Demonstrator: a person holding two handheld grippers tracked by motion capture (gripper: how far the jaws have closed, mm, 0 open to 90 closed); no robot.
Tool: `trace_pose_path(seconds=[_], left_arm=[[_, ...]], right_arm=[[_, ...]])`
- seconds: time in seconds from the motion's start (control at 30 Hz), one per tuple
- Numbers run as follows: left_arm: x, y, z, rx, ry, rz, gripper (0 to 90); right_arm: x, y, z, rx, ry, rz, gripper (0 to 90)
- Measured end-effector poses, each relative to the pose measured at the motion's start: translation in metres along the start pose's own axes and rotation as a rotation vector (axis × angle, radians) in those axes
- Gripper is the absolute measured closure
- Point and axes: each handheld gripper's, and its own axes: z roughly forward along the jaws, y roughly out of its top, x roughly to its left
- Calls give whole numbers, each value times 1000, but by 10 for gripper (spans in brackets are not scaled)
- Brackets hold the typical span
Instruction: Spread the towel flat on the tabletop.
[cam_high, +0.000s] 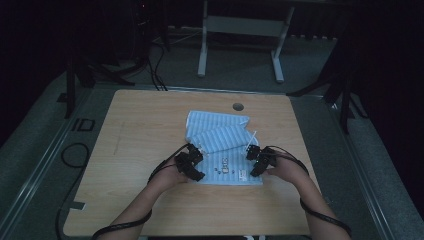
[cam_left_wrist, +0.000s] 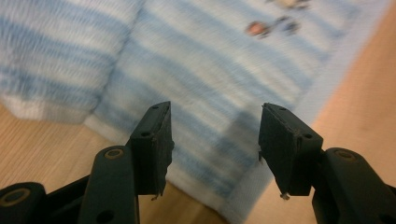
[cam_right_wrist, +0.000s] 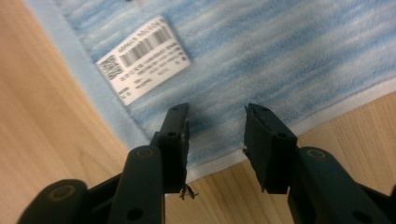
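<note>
Both hands reach in from the counter's (cam_high: 150, 210) near edge; left tool (cam_left_wrist: 215, 140) and right tool (cam_right_wrist: 217, 140), jaws apart and empty, hover over a striped towel (cam_high: 220, 145).

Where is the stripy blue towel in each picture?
High view: the striped towel lies mid-table, partly folded, between the left gripper and the right gripper.
Left gripper view: it fills the top and middle, its edge running under the jaws.
Right gripper view: upper right, with a white label on it.
Shared landmark: the wooden table.
</note>
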Motion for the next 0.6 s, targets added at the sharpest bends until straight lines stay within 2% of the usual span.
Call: trace_pose_path(seconds=[0.07,0.13,0.2,0.3,0.4,0.47,0.5,0.6], left_arm=[[-5,-1,-7,-11,-11,24,425],[-8,-3,-11,-6,-25,55,425],[-10,-7,-10,17,-30,71,425],[-10,-11,-5,42,-34,63,424],[-8,-14,1,51,-36,54,424],[-8,-15,2,37,-36,50,417],[-9,-14,2,42,-15,62,447],[-10,-13,2,47,-9,64,492]], right_arm=[[6,-1,-7,-36,24,-36,590],[13,-2,-11,-44,34,-65,580],[21,-3,-11,-32,43,-102,557],[29,-8,-5,-2,44,-139,538],[28,-9,-1,15,53,-134,538],[28,-10,2,25,51,-140,547],[27,-10,2,25,46,-138,584],[29,-9,2,31,20,-148,634]])
